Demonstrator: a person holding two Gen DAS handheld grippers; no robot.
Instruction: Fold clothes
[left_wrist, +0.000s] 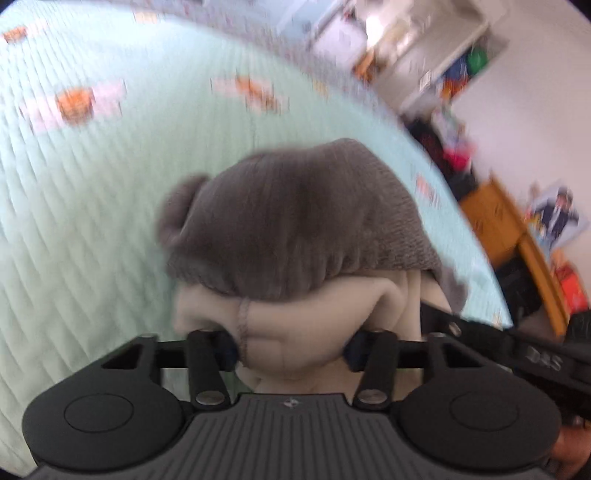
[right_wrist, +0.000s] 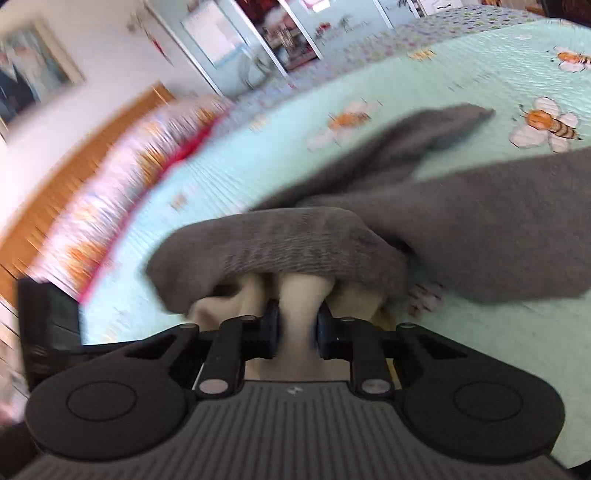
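Gripping grey garment (left_wrist: 291, 214) cream lining, left claw (left_wrist: 291, 349), right claw (right_wrist: 297, 328); mint bedspread (left_wrist: 74, 221) beneath

Mint quilt (right_wrist: 480, 66) with bees, white wall (left_wrist: 535, 122), wooden bed frame (left_wrist: 495, 218).

Grey garment (right_wrist: 480, 229), seemingly, on mint bee-print bedspread (right_wrist: 498, 77)
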